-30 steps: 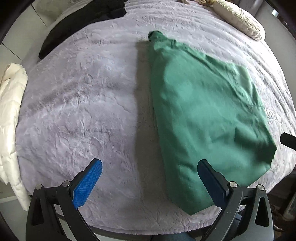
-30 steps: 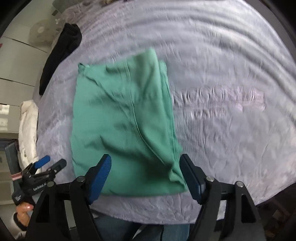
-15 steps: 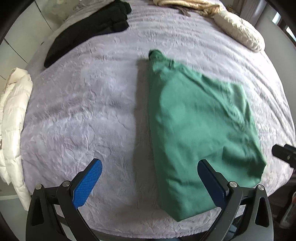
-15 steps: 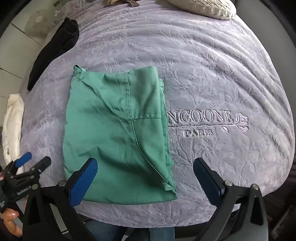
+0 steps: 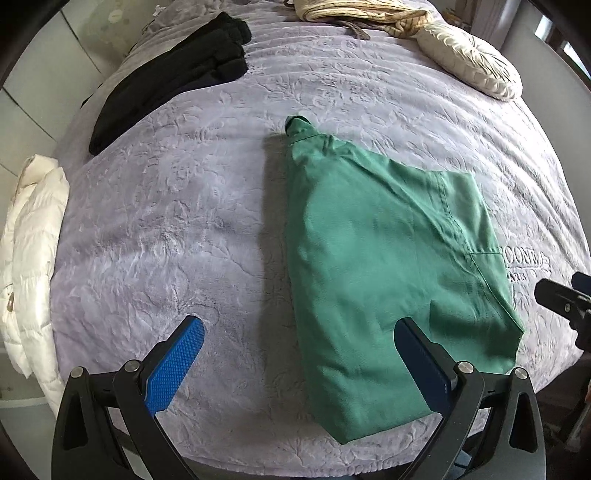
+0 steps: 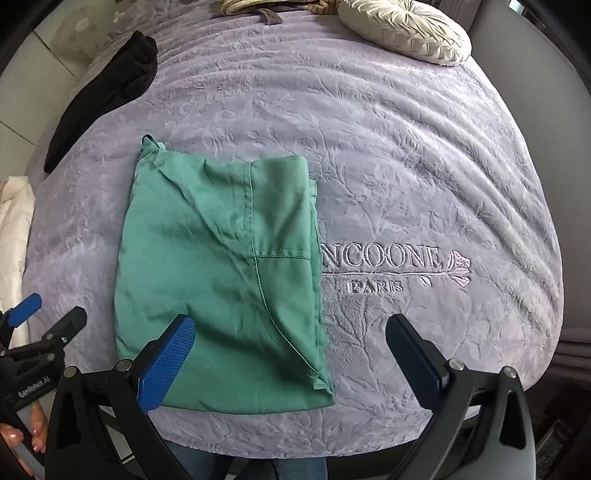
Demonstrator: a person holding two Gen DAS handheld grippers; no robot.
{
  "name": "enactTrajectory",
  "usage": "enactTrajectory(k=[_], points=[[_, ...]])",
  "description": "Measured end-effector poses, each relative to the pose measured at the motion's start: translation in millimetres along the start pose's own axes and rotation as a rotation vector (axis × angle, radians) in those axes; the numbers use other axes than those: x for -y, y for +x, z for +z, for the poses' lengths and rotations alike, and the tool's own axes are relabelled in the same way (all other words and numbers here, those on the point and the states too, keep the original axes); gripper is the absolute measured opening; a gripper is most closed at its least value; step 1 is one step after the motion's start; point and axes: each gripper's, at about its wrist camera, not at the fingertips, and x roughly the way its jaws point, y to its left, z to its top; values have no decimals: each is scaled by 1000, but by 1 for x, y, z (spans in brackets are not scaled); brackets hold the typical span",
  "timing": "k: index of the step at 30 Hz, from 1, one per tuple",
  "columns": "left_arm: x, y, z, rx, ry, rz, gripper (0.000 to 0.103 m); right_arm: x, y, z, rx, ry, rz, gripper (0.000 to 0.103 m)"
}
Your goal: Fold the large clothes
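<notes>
A green garment (image 5: 388,266) lies folded into a rough rectangle on the lilac bedspread (image 5: 177,221); it also shows in the right wrist view (image 6: 221,273), with a small loop sticking out at its far corner. My left gripper (image 5: 299,354) is open and empty, held above the near edge of the bed, its right finger over the garment's near edge. My right gripper (image 6: 291,350) is open and empty above the garment's near right corner. Each gripper shows at the edge of the other's view.
A black garment (image 5: 173,74) lies at the far left of the bed. A cream pillow (image 6: 402,29) and a beige striped cloth (image 5: 354,11) lie at the far end. A white padded jacket (image 5: 29,258) hangs at the left edge. The bedspread (image 6: 424,184) carries embroidered lettering.
Both grippers have pulled back and up from the garment, so more of the bed shows. The right gripper, narrower a second ago, has opened wide. The garment lies still.
</notes>
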Motion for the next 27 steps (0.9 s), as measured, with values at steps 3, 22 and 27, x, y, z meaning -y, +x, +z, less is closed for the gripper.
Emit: enactTrajectory(k=[3, 22, 27], points=[[3, -1, 0, 1, 14, 1, 103, 0, 0, 1, 0, 2, 2, 103], [9, -2, 4, 2, 26, -3, 103, 0, 0, 2, -1, -2, 0, 103], [9, -2, 4, 2, 24, -4, 103, 0, 0, 2, -2, -2, 0, 103]])
